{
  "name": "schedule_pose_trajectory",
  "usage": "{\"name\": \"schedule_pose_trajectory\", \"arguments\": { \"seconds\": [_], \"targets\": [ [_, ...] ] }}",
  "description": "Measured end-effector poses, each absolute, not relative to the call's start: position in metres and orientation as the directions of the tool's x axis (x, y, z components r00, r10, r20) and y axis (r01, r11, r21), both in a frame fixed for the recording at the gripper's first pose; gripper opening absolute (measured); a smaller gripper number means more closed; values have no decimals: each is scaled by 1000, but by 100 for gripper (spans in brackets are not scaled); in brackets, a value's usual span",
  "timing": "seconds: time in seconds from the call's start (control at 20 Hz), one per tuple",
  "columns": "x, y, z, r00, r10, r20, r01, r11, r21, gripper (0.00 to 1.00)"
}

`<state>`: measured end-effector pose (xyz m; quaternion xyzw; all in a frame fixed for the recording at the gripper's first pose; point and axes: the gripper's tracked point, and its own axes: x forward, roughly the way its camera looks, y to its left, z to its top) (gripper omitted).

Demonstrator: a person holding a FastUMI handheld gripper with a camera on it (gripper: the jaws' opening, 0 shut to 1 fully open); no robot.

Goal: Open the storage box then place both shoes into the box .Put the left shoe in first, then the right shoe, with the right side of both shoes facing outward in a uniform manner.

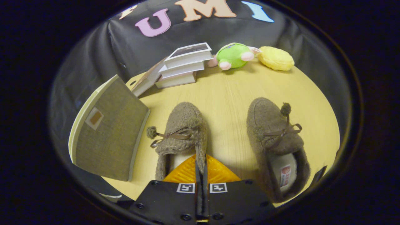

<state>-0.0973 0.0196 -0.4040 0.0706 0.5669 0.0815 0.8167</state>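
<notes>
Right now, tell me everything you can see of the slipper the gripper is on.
The left slipper is brown and fuzzy, with a thin brown bow and a pompom on its left side and a pale lining showing at the opening. It sits upright on the wooden table, toe pointing away, beside the storage box. The gripper is pinched on its right collar wall, with the orange fingers nearly together. The other slipper lies apart from it.

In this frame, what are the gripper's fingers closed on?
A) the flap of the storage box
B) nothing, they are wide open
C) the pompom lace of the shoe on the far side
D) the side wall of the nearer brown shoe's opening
D: the orange fingers pinch the fuzzy rim of the brown shoe between them, while the other shoe lies untouched beside it.
</notes>
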Motion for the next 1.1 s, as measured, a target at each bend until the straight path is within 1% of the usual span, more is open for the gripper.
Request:
{"name": "schedule_pose_trajectory", "arguments": {
  "seconds": [0.15,0.45,0.7,0.85,1.1],
  "targets": [
    [-95,28,-383,331,246,-911,42,960,275,3],
    [-78,46,-321,383,251,-889,120,941,317,3],
    [-59,97,-263,448,277,-850,96,931,354,3],
    [-59,141,-236,456,323,-829,60,919,390,3],
    [-60,221,-231,447,385,-808,-7,904,427,3]
  ]
}}
